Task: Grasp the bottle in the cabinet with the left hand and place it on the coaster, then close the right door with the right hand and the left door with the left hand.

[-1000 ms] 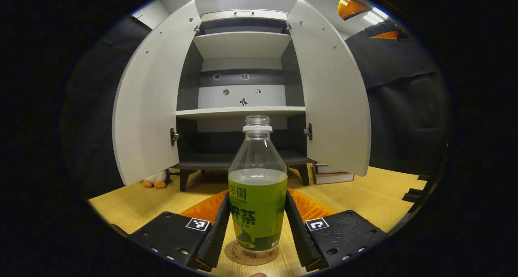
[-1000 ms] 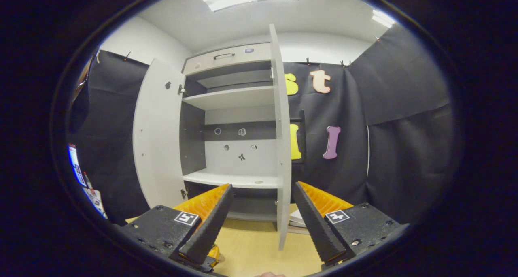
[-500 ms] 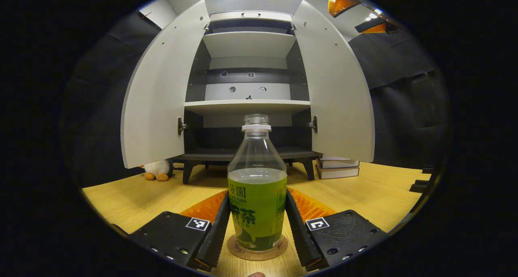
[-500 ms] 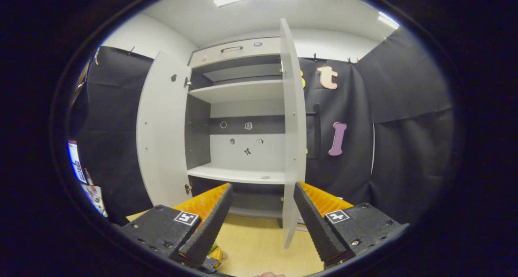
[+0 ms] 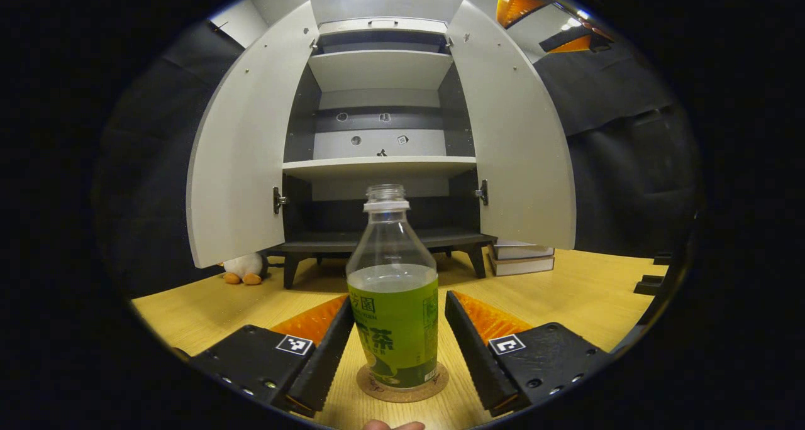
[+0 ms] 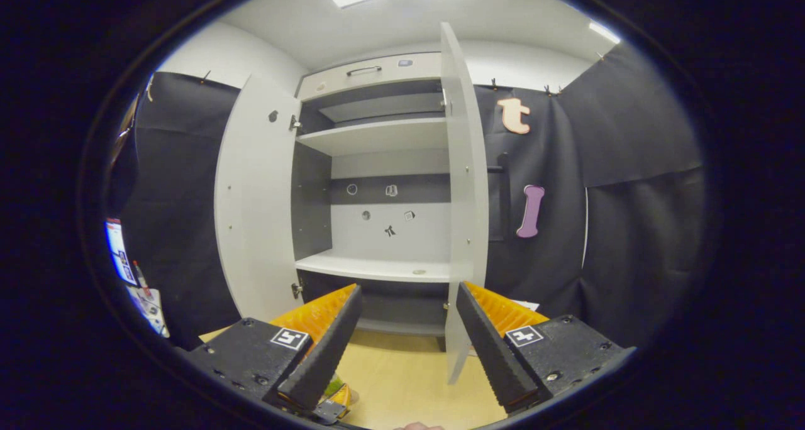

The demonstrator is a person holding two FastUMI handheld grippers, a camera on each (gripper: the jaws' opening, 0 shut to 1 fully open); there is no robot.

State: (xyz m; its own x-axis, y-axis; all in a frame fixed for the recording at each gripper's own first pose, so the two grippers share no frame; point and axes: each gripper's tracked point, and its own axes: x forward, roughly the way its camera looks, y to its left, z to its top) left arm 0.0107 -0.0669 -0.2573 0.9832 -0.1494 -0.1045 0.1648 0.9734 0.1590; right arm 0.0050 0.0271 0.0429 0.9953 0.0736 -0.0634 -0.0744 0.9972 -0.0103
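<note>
On the cork coaster [image 5: 402,384] stands my uncapped green-tea bottle [image 5: 394,310], half full, thin-walled, tippy; I'd hold it at the label. Left gripper [image 5: 398,342] is spread clear of it; right gripper [image 6: 407,332] gapes empty facing the right door [image 6: 466,197].

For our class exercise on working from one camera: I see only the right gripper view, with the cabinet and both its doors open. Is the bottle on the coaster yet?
Observer: Yes. In the left gripper view the bottle stands upright on the coaster.
Operator: Is the left tool clamped on it?
Observer: No. The left tool is open, with a gap showing beside the bottle.
Operator: Anything near the cabinet's feet?
Observer: A plush toy lies on the wooden surface below the left door.
</note>
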